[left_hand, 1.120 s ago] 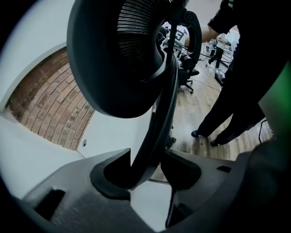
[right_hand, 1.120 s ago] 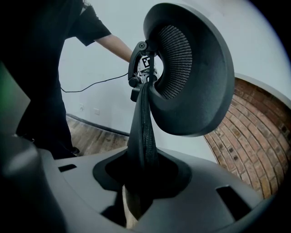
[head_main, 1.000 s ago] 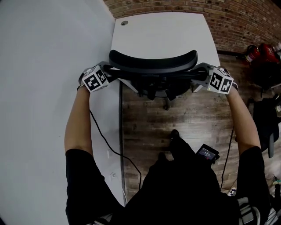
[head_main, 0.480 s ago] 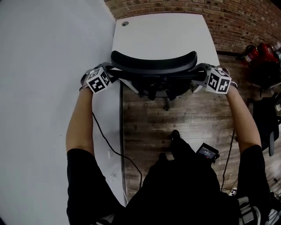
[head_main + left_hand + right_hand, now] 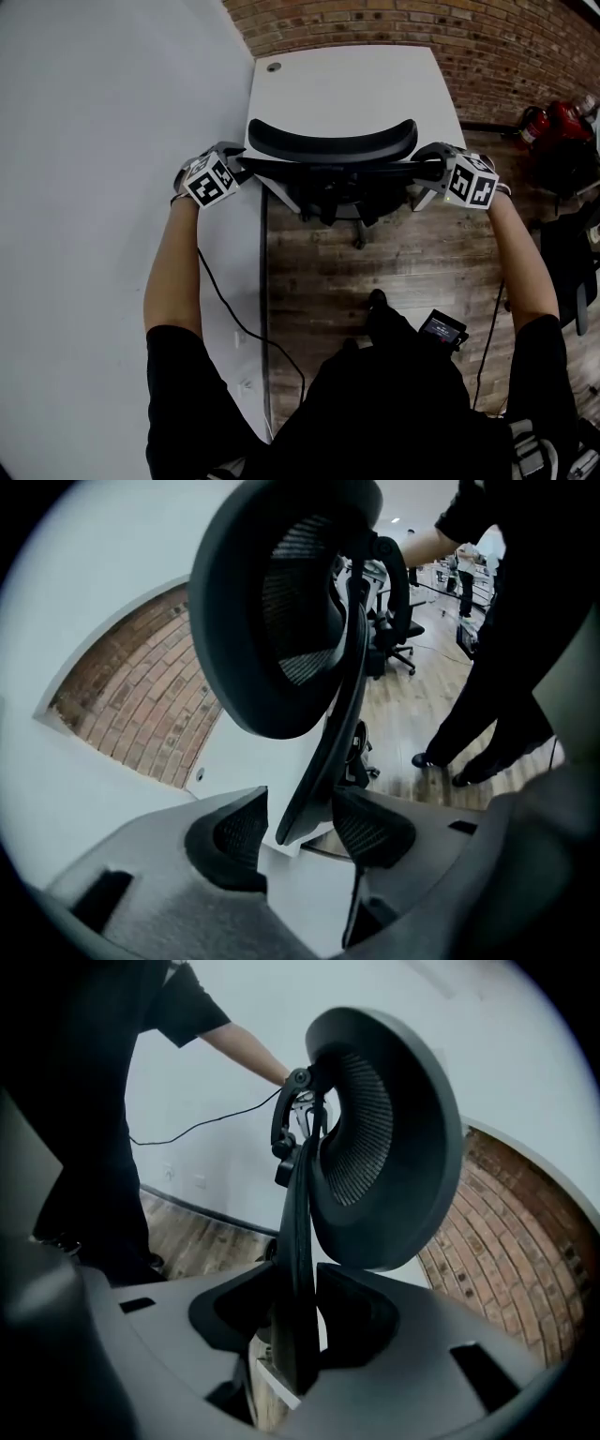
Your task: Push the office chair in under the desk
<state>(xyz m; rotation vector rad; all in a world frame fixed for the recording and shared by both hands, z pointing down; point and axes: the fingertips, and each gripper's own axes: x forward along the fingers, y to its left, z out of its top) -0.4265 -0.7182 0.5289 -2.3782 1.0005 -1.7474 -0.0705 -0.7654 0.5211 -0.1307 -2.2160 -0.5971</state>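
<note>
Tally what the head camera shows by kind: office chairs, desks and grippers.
Office chair: 1
Desk: 1
Grippers: 2, the left gripper and the right gripper; the right one's jaws have just been opening, with the edge of the chair's back between them
Total: 4

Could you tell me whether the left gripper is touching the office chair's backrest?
Touching. The left gripper's own view shows the backrest edge against one pad, with a gap showing the desk before the other.
</note>
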